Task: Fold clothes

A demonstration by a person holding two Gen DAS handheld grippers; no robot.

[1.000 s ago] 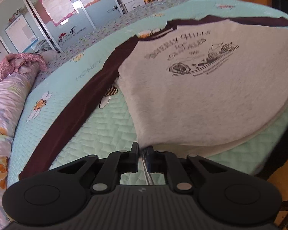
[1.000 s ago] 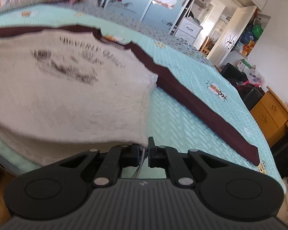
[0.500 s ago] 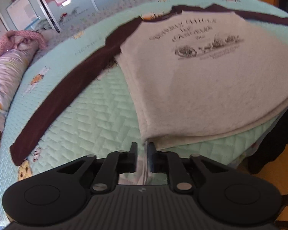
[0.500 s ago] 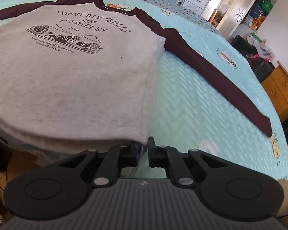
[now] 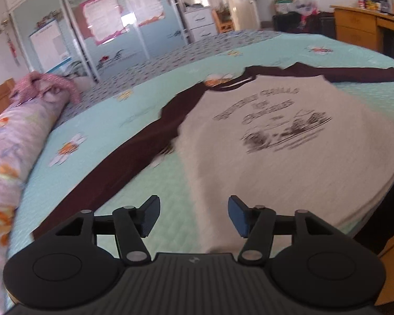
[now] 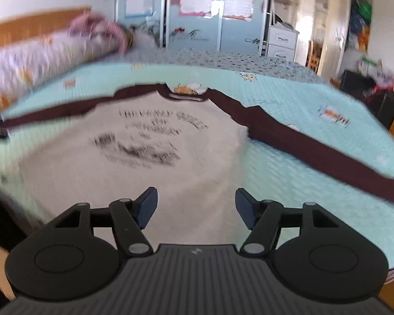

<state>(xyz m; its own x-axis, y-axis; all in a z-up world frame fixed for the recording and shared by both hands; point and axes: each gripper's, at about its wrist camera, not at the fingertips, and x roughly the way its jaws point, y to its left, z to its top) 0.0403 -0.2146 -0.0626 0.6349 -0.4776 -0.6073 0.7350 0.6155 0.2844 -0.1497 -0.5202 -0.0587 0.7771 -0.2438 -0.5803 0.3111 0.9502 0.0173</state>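
A grey shirt [image 5: 289, 147] [image 6: 144, 157] with dark maroon sleeves and a black printed chest design lies flat, front up, on the mint quilted bed [image 5: 149, 183] [image 6: 289, 173]. One maroon sleeve [image 5: 113, 168] stretches to the left, the other sleeve [image 6: 315, 147] to the right. My left gripper [image 5: 194, 216] hovers above the hem's left corner, its jaws opening, nothing pressed between the pads. My right gripper [image 6: 196, 210] hovers over the hem's right part, jaws also opening and free of cloth.
A rolled floral quilt [image 5: 10, 152] with a pink garment [image 5: 44, 86] on it lies along the bed's left side. Mirrored wardrobe doors [image 5: 113, 26] stand behind. A wooden desk [image 5: 359, 29] and black bags [image 6: 375, 97] are at the right. The bed's near edge drops off below the hem.
Both grippers were shut on the shirt's hem corners; now both have let go, opened wide and lifted slightly. The shirt has settled flat on the bed.
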